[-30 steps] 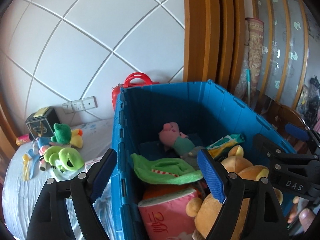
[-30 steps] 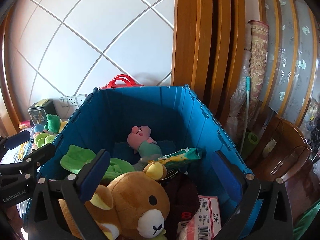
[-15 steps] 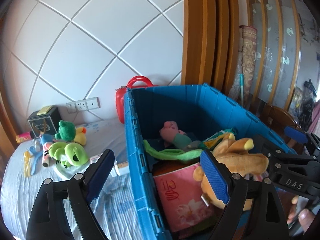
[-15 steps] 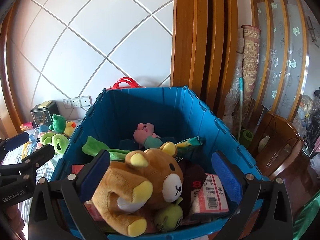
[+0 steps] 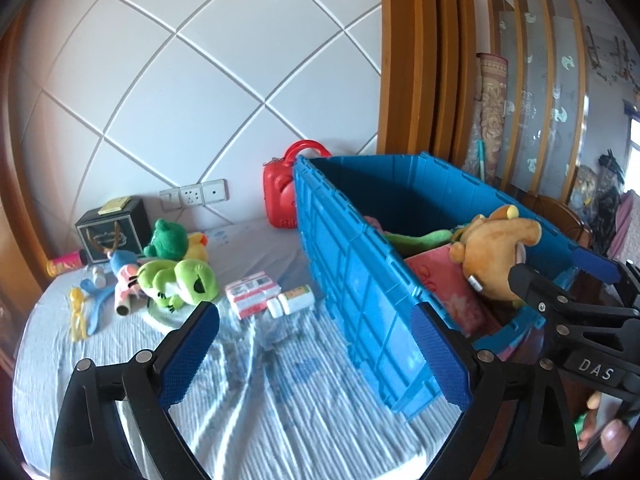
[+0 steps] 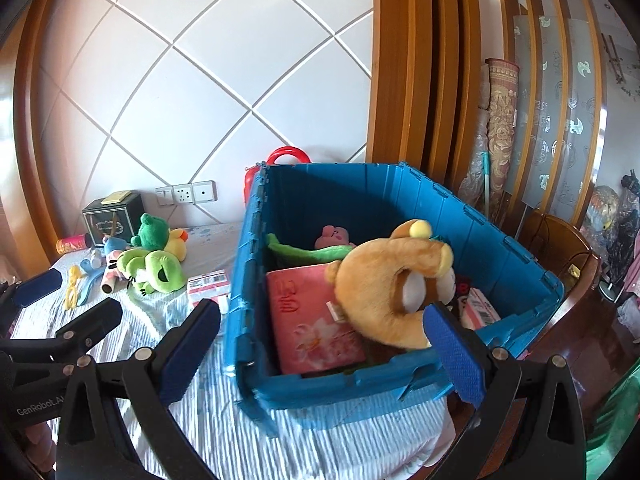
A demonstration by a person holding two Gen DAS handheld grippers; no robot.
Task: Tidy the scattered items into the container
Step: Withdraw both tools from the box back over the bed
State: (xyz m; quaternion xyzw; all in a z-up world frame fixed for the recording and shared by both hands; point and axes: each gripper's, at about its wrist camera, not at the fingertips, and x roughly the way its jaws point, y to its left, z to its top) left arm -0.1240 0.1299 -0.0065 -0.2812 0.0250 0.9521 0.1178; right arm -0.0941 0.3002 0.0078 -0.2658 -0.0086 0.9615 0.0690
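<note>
The blue crate (image 6: 400, 392) stands on the striped bed sheet (image 5: 280, 400) and holds a brown bear plush (image 6: 384, 280), a pink package (image 6: 312, 320) and a green plush. My right gripper (image 6: 320, 332) hangs open before the crate's near wall, nothing between its pads. My left gripper (image 5: 316, 344) is over the sheet left of the crate (image 5: 360, 280), its jaws opening and empty. Scattered on the bed lie a light green frog plush (image 5: 176, 280), a dark green plush (image 5: 166, 238), a tissue pack (image 5: 252, 294) and a white bottle (image 5: 292, 300).
A red case (image 5: 280, 200) stands behind the crate against the tiled wall. A black box (image 5: 112, 228), a pink tube (image 5: 66, 266) and small blue and yellow items (image 5: 92, 300) lie at the bed's far left. A wooden chair (image 6: 560, 248) stands right of the crate.
Both grippers have drawn back from above the crate, so its near wall and the bed sheet now show. The bear plush has rolled over in the crate. The left jaws stand a little wider.
</note>
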